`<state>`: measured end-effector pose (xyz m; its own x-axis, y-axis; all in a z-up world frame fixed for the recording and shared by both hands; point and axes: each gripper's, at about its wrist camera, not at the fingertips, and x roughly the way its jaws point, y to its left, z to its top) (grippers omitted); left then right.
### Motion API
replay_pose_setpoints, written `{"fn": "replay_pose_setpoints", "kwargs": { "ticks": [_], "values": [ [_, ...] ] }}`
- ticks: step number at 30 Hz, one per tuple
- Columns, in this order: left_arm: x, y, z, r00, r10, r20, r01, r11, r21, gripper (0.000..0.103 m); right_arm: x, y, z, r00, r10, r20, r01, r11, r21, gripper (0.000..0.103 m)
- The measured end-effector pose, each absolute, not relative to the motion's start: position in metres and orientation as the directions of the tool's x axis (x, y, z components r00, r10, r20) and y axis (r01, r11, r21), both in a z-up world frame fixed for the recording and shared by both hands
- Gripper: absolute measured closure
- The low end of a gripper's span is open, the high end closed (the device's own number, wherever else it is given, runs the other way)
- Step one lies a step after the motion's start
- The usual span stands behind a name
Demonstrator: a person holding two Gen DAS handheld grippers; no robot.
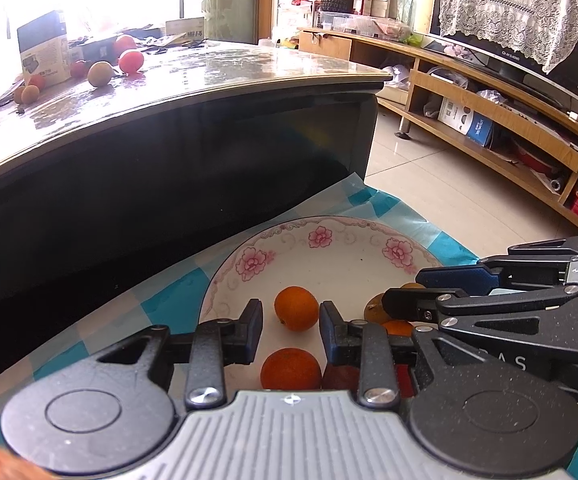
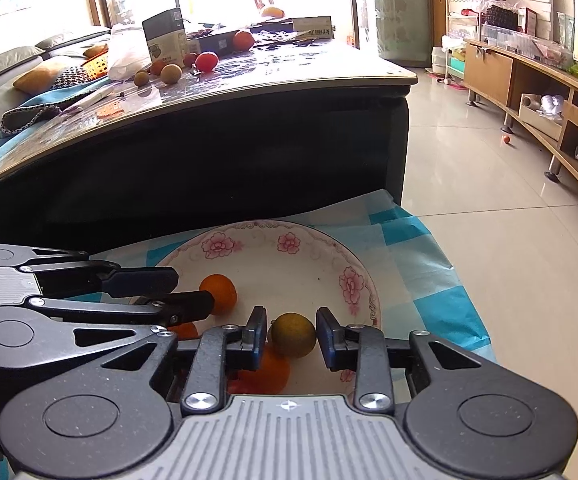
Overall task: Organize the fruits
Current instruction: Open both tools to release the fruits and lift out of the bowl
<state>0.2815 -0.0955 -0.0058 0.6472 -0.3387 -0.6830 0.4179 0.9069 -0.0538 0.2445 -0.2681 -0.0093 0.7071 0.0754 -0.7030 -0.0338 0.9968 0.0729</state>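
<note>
Glossy-topped table (image 2: pixel 289 76) with dark sides, cluttered at its far end: an upright carton (image 2: pixel 165 36), a white plastic bag (image 2: pixel 127 56), flat papers. Blue-and-white checked cloth (image 2: pixel 421 256) spread on the tiled floor (image 2: pixel 489 184) just beside the table. Long wooden TV stand (image 1: pixel 469 92) along the wall, lace cover (image 1: pixel 517 4) draped over the TV; grey sofa (image 2: pixel 5 64) with cushions behind the table.

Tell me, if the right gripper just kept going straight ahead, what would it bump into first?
Most likely the round yellow-green fruit lying on the white flower-patterned plate. It sits right between the open right gripper fingers, untouched on either side. How far ahead it lies is hard to judge.
</note>
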Motion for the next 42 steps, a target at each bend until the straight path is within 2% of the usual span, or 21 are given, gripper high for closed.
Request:
{"fn": "replay_pose_setpoints", "kwargs": {
  "ticks": [10, 25, 39, 42],
  "values": [
    [0.281, -0.090, 0.001, 0.664, -0.338, -0.667, 0.406, 0.912, -0.059, 0.058, 0.245, -0.274, -0.004, 0.718, 0.112, -0.687, -0.019, 0.990, 0.141, 0.074],
    [0.267, -0.088, 0.010, 0.687, -0.296, -0.663, 0.370, 0.928, -0.030, 0.048, 0.232, -0.273, 0.007, 0.728, 0.073, -0.682, 0.014, 0.993, 0.121, 0.074],
    [0.221, -0.079, 0.015, 0.693, -0.226, -0.685, 0.318, 0.948, 0.010, 0.023, 0.188, -0.266, 0.015, 0.708, 0.056, -0.704, 0.054, 0.990, 0.133, 0.069],
    [0.212, -0.077, 0.017, 0.707, -0.209, -0.676, 0.305, 0.952, 0.024, 0.014, 0.180, -0.260, 0.016, 0.707, 0.054, -0.705, 0.047, 0.991, 0.123, 0.069]
  ]
}}
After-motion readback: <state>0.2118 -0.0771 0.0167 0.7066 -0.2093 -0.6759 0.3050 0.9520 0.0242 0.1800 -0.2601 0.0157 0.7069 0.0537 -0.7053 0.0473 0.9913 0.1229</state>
